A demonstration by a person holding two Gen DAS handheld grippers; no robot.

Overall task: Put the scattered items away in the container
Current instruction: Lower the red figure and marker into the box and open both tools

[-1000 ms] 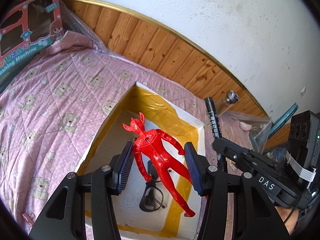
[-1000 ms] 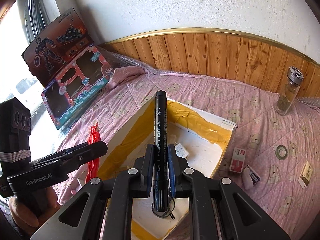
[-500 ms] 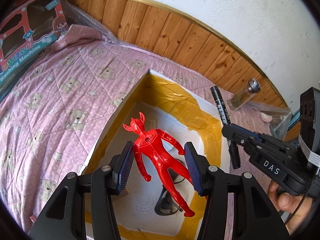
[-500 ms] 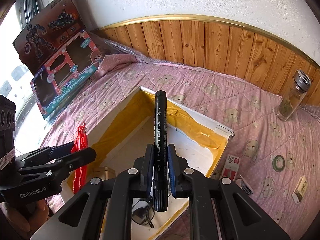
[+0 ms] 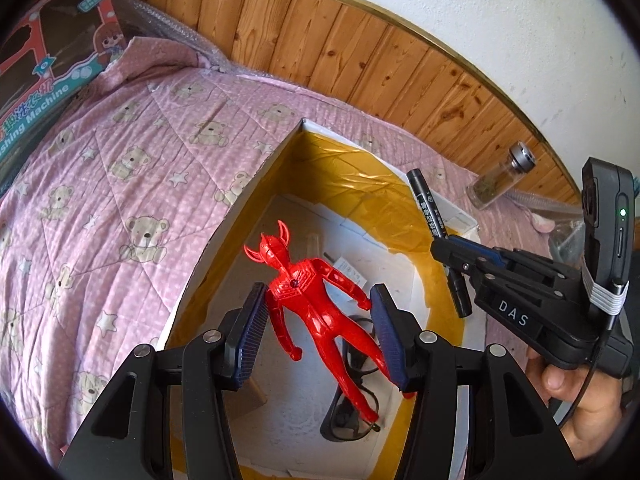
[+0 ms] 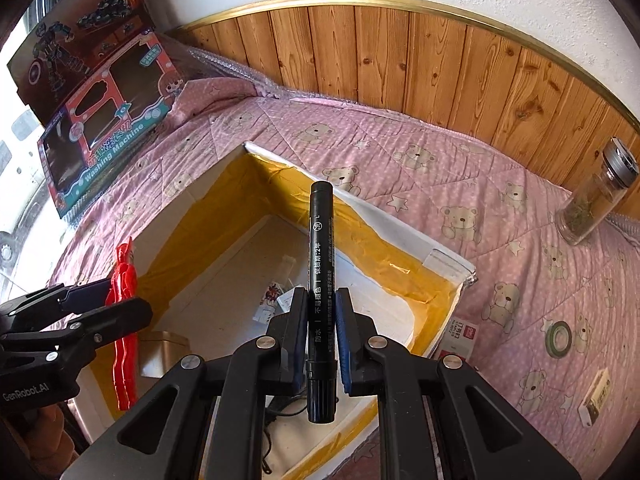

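Marker point(image 6: 320, 276) pinched in right tool point(image 6: 322, 334), long axis fwd, over box point(image 6: 384, 216); left tool point(image 5: 318, 334) pinches red figure point(image 5: 316, 300) head-fwd.

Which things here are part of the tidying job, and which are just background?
Part of the job:
- red figure, in left gripper
- black marker, in right gripper
- box
- tape roll, still on the quilt

Background:
- toy cartons
- glass bottle
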